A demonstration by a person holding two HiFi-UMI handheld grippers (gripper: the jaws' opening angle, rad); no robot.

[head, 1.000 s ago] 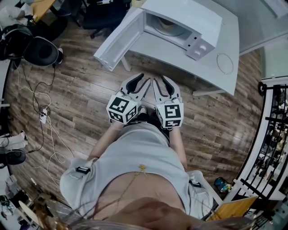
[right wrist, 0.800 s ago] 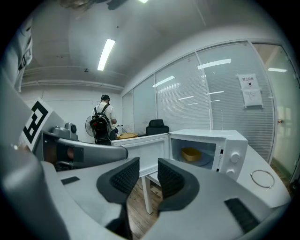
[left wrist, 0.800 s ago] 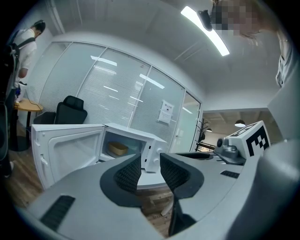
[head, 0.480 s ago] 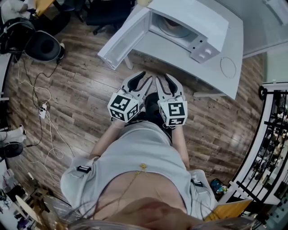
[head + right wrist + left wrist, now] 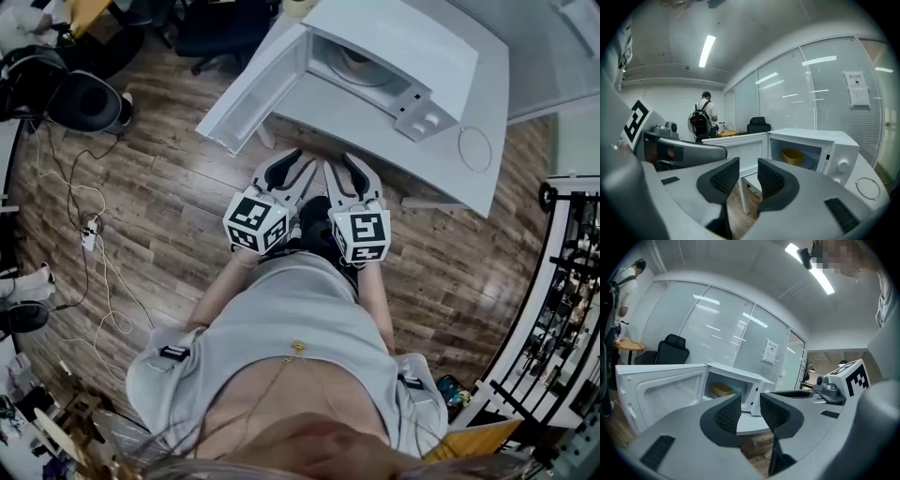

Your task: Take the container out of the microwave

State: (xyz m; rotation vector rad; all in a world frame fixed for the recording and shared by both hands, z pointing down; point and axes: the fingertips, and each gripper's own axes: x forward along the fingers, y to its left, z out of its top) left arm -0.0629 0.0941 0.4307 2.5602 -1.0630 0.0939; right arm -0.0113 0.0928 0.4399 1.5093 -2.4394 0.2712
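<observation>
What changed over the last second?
Barely anything. The microwave sits slightly lower in the head view, probably a small head or body shift. Nothing gripped or released: left hand-held gripper and right hand-held gripper stay side by side, jaws apart, empty. Door still open, container still inside.

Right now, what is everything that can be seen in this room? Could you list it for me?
microwave: one, white, on the table, door swung open
container: one, yellow, inside the microwave
table: one, white, on the wood floor
office chair: one, black, beyond the table
power strip with cables: one, white, on the floor
notice: one, white, on the glass wall
person with a backpack: one, far side of the room
left hand-held gripper: one, grey, jaws apart, empty
right hand-held gripper: one, grey, jaws apart, empty
</observation>
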